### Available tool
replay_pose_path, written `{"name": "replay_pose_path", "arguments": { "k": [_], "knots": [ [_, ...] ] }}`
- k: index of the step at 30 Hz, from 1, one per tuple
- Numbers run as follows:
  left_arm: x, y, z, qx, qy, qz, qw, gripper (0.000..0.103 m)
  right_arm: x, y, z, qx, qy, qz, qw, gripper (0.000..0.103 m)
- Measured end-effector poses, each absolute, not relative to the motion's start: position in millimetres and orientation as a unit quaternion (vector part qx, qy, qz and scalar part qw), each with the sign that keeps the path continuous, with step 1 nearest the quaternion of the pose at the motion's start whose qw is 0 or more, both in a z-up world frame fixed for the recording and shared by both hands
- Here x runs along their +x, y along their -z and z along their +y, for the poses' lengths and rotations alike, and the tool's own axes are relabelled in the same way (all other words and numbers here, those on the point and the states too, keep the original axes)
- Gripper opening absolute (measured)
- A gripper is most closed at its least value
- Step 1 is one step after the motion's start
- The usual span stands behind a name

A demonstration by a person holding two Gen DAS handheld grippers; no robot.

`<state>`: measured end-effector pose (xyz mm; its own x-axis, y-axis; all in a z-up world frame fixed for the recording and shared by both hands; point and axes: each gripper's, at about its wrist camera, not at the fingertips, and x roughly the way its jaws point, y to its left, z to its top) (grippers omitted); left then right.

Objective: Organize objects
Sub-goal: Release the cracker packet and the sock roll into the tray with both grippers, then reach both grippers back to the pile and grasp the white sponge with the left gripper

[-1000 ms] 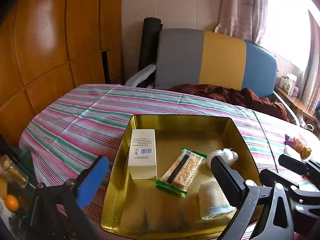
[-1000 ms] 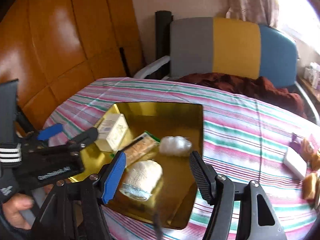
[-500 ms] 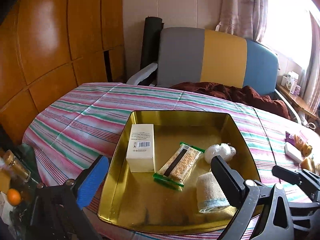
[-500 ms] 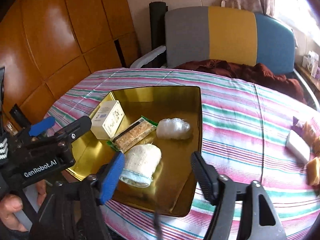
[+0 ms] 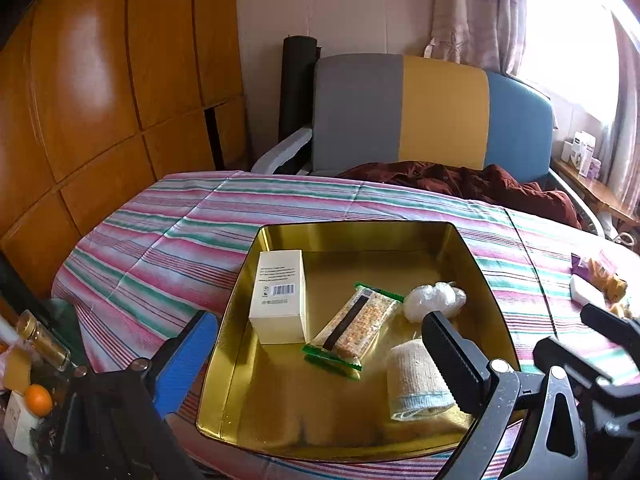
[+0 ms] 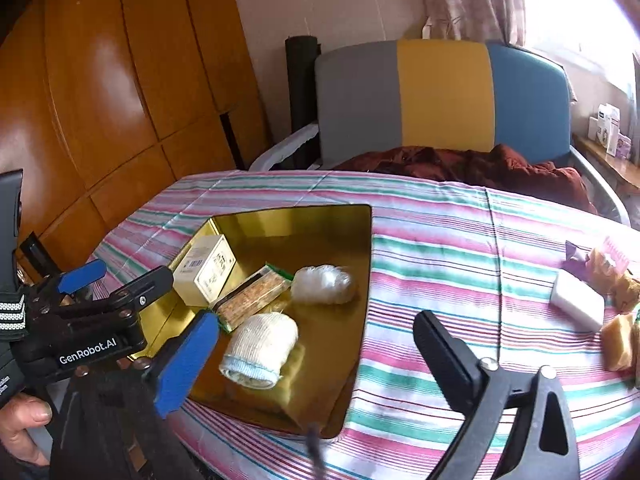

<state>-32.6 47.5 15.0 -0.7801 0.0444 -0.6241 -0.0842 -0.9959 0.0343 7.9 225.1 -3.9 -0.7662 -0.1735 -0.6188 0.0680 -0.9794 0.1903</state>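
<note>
Right wrist view: your right hand-held gripper (image 6: pixel 316 356) is opening, nothing between its jaws.
Gold tray (image 6: pixel 362 280) sits on the striped counter (image 6: pixel 440 240), holding a box (image 6: pixel 208 270), snack bar (image 6: pixel 252 296), plastic wad (image 6: pixel 322 285) and bandage roll (image 6: pixel 262 350). Your left hand-held gripper (image 5: pixel 320 352) hangs wide over the tray, holding nothing.

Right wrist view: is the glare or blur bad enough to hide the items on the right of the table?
Right wrist view: window blown out white, fisheye bends the edges; white block reads clearly, brown pieces beside it smeared. Left wrist view: same window glare, gold tray mirrors its contents; everything sharp.
</note>
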Motion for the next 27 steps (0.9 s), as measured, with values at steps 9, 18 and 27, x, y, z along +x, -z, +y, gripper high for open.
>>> {"name": "replay_pose_path", "arguments": {
  "k": [9, 18, 27],
  "knots": [
    [-27, -18, 64, -0.327, -0.942, 0.047, 0.062, 0.103, 19, 3, 248, 0.324, 0.943, -0.071, 0.028, 0.101],
    [-20, -22, 89, -0.317, -0.941, 0.081, 0.084, 0.103, 28, 2, 284, 0.323, 0.943, -0.074, -0.016, 0.101],
    [-20, -21, 119, -0.321, -0.934, 0.101, 0.124, 0.103, 40, 1, 345, 0.328, 0.936, -0.09, -0.085, 0.101]
  ]
}}
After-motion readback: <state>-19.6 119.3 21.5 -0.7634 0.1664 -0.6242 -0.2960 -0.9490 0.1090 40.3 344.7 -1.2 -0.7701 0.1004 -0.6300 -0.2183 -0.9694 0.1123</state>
